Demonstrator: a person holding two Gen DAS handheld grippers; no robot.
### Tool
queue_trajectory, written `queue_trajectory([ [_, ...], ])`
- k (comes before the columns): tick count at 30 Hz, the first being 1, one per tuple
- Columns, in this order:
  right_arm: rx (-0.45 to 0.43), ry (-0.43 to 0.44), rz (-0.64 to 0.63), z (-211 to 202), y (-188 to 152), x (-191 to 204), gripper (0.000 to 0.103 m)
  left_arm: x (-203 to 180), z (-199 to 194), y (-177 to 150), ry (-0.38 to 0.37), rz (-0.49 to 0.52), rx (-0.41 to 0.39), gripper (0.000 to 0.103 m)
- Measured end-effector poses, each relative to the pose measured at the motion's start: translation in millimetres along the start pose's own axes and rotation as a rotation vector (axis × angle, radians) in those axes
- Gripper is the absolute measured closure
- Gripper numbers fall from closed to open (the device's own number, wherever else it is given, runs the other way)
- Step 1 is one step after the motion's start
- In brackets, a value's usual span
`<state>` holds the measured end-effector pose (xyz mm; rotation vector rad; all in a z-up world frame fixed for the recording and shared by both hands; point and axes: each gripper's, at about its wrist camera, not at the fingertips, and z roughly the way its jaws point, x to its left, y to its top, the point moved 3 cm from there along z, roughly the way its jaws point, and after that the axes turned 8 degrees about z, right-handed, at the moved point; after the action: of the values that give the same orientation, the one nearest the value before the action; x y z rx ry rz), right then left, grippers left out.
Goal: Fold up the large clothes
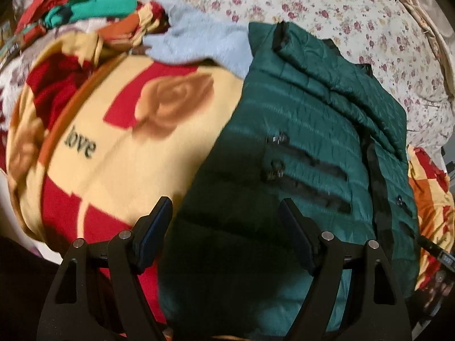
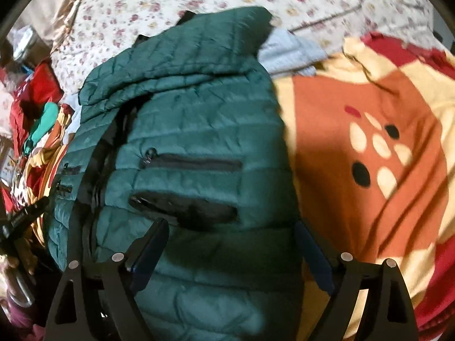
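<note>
A dark green quilted puffer jacket (image 1: 307, 130) lies front-up on the bed, with black pocket zips and one sleeve folded across its top. It also fills the middle of the right wrist view (image 2: 193, 130). My left gripper (image 1: 226, 213) is open and empty, hovering over the jacket's lower left edge. My right gripper (image 2: 231, 236) is open and empty, over the jacket's lower right part near the open pocket (image 2: 184, 207). The tip of the other gripper (image 2: 25, 213) shows at the left edge of the right wrist view.
A yellow, red and orange blanket (image 1: 122, 147) with a rose and the word "love" lies under the jacket and also shows in the right wrist view (image 2: 369, 153). A light blue garment (image 1: 199, 42) lies behind. A heap of clothes (image 1: 93, 2) sits far left. A floral sheet (image 1: 327, 2) covers the bed.
</note>
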<state>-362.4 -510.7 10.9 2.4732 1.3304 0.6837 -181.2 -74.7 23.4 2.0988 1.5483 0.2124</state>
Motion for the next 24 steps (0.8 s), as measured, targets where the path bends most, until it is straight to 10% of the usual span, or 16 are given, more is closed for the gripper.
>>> queue_trajectory([
  [20,0.205,0.179,0.057,7.5,-49.3,-12.4,0.014,7.0,6.3,-26.4,-0.112,0.009,0.086,0.022],
  [24,0.157,0.224,0.016,-8.0,-51.4,-3.6,0.031,1.8,-1.7,-28.4,-0.152,0.039,0.076,0.023],
])
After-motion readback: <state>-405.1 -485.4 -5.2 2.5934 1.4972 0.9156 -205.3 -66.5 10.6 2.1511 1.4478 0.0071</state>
